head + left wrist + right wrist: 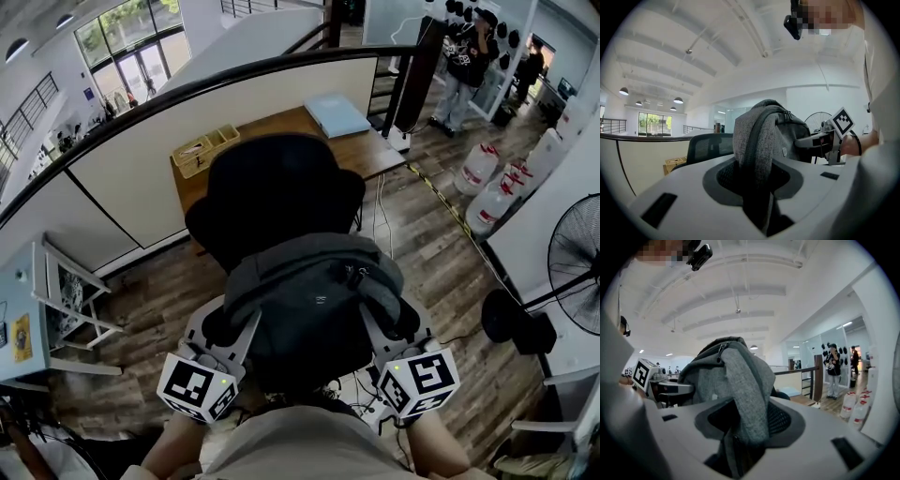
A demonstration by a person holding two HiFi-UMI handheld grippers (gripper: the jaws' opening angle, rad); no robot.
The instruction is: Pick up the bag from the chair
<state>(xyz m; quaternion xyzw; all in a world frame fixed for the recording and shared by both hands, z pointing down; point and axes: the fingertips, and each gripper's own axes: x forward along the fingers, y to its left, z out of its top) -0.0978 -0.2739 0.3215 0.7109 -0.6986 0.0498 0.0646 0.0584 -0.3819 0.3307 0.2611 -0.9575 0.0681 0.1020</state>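
Note:
A grey backpack (314, 300) hangs in the air in front of a black mesh office chair (277, 192), lifted clear of the seat. My left gripper (228, 337) is shut on the bag's left shoulder strap (757, 154), which runs down between its jaws. My right gripper (380, 330) is shut on the right strap (745, 394) in the same way. The bag (787, 133) fills the middle of both gripper views; its grey body (710, 376) also shows there. The chair's seat is hidden under the bag.
A wooden desk (370, 150) stands behind the chair with a cardboard tray (204, 150) and a light blue folder (336, 114). A curved partition (141, 159) runs behind it. A floor fan (574, 277) stands right; people (464, 61) stand far back right.

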